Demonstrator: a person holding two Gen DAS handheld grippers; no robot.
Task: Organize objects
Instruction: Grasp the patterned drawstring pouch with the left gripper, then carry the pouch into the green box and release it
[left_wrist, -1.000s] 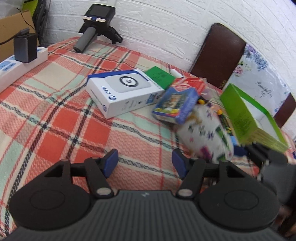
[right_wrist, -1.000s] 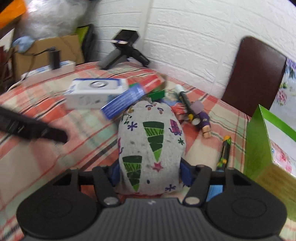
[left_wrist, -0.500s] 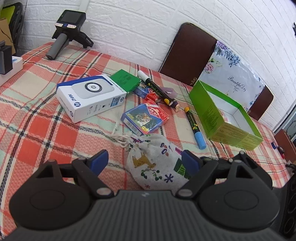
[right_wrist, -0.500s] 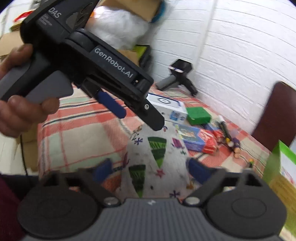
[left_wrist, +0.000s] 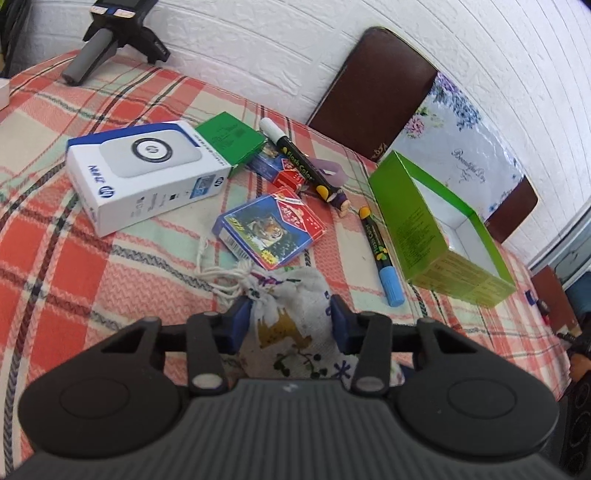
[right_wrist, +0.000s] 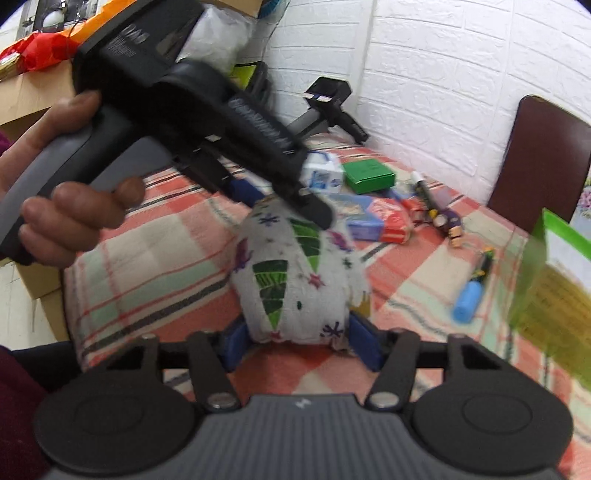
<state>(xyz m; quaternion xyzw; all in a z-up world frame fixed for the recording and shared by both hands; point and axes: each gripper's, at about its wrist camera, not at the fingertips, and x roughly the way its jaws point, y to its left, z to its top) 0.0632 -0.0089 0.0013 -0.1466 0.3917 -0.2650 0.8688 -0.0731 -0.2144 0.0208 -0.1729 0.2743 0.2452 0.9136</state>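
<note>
A grey drawstring pouch (left_wrist: 291, 332) printed with coloured animals and trees lies on the checked tablecloth. My left gripper (left_wrist: 289, 323) straddles its tied neck; the jaws are closing and both blue pads press the cloth. In the right wrist view the pouch (right_wrist: 291, 280) runs away from me, its bottom end between the pads of my right gripper (right_wrist: 299, 341), whose jaws are also closing and touch its sides. The left gripper (right_wrist: 280, 203) comes down on the pouch's far end, held by a hand (right_wrist: 66, 206). An open green box (left_wrist: 417, 229) stands to the right.
Beyond the pouch lie a tiger-print card box (left_wrist: 269, 230), a white printer box (left_wrist: 147, 173), a small green box (left_wrist: 229, 140), two markers (left_wrist: 380, 254) and a small red pack. A grey-handled device (left_wrist: 110, 37) stands at the wall. A brown chair (left_wrist: 369, 96) is behind the table.
Half a second ago both grippers stood wide around the pouch; both have since closed onto it. A second ago the right gripper alone held it while the left was open and empty.
</note>
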